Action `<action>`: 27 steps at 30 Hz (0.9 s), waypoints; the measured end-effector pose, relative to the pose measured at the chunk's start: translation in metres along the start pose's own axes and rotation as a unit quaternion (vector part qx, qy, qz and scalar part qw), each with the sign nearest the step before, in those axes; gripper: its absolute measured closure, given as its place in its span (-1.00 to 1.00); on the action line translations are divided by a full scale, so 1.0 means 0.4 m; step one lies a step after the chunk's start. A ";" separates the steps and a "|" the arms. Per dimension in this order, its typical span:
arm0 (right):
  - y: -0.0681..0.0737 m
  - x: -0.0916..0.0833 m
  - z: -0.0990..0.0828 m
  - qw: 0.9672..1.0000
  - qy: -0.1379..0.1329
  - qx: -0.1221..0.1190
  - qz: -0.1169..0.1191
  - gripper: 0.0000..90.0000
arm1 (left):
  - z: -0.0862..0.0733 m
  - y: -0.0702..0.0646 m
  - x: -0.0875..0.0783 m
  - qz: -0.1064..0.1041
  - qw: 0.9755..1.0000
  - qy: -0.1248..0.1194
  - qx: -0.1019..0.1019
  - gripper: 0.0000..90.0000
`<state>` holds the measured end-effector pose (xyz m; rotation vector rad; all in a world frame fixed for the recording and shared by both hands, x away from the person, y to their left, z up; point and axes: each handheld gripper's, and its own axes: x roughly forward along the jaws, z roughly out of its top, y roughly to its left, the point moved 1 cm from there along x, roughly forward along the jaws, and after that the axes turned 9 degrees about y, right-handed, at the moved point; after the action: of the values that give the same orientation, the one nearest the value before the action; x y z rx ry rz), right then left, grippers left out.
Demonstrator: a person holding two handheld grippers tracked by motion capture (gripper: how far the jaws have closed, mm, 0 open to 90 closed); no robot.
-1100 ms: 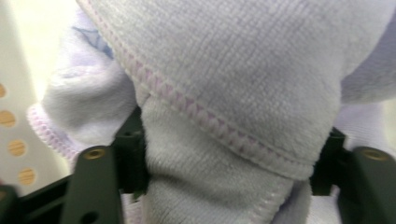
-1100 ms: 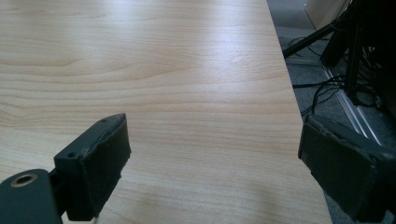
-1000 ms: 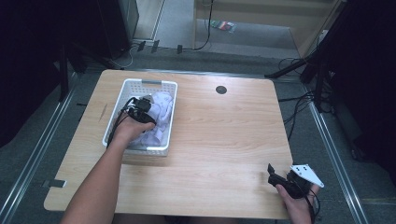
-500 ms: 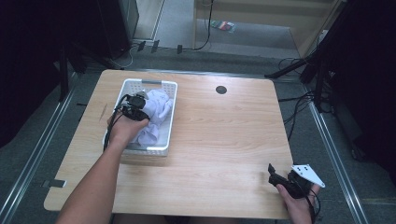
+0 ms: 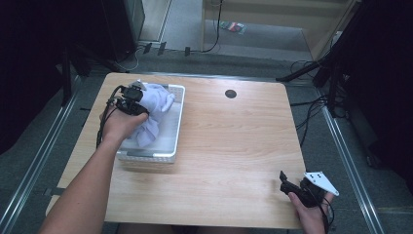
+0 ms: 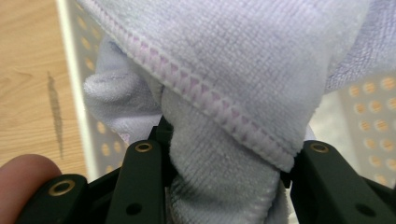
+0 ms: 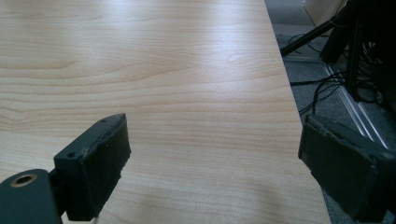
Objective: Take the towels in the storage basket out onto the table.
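Left gripper [image 5: 138, 101] clamped on towel [image 5: 155, 105], basket [image 5: 176, 127] at table's 10 o'clock. Lift straight up, clear the rim before swinging. Right gripper [image 5: 287, 181] wide, empty, 5 o'clock.

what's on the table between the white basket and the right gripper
Nothing: the high view shows bare wood table between the white basket and the right gripper.

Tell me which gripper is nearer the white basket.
Left. The left gripper is over the white basket, clamped on the lavender towel; the right gripper sits across the table.
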<state>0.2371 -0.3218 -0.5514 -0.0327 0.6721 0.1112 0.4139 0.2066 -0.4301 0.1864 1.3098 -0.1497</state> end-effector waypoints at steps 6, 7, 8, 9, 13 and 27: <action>0.000 0.000 0.000 1.000 0.001 0.000 0.000 -0.80 | 0.008 0.002 -0.045 0.001 1.000 -0.016 -0.008 0.32; 0.000 0.000 0.000 1.000 0.001 0.000 0.000 -0.80 | 0.009 0.002 -0.051 0.004 1.000 -0.019 -0.008 0.32; 0.000 0.000 0.000 1.000 0.001 0.000 0.000 -0.80 | 0.010 0.002 -0.056 0.003 1.000 -0.019 -0.008 0.32; 0.000 0.000 0.000 1.000 0.001 0.000 0.000 -0.80 | 0.011 0.002 -0.061 0.004 1.000 -0.019 -0.007 0.32; 0.000 0.000 0.000 1.000 0.001 0.000 0.000 -0.80 | 0.018 -0.003 -0.084 0.001 1.000 -0.024 -0.008 0.32; 0.000 0.000 0.000 1.000 0.001 0.000 -0.001 -0.80 | 0.046 -0.047 -0.127 -0.001 1.000 -0.028 0.009 0.31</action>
<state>0.2371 -0.3219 -0.5514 -0.0334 0.6750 0.1095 0.4145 0.1843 -0.3774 0.1960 1.2530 -0.1673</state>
